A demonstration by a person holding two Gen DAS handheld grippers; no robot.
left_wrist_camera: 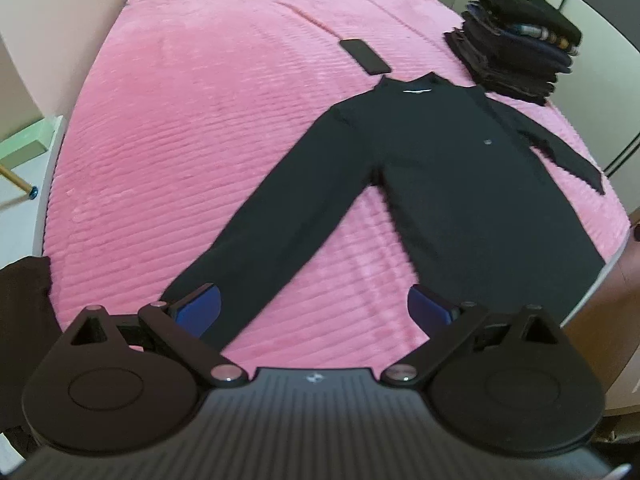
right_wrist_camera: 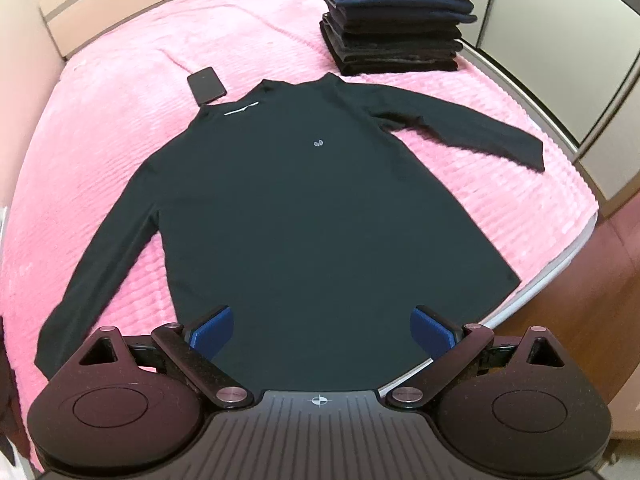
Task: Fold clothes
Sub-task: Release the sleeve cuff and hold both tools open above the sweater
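A black long-sleeved shirt with a high collar and a small pale chest logo lies spread flat, front up, on a bed covered by a ribbed pink plush blanket. Its collar points toward the far side of the bed and its hem reaches the near edge. One sleeve stretches out diagonally from the shirt toward the near left; the other runs out to the right, toward the bed's right edge.

Just beyond the shirt's collar, to its left, a flat black phone rests on the blanket. Beyond the shirt's right shoulder stands a stack of folded dark clothes (one layer striped in pale and mustard tones).

The left tool hangs above the cuff end of the shirt's left sleeve, its blue-padded jaws spread wide and holding nothing. The right tool hovers over the shirt's hem, jaws likewise apart and empty.
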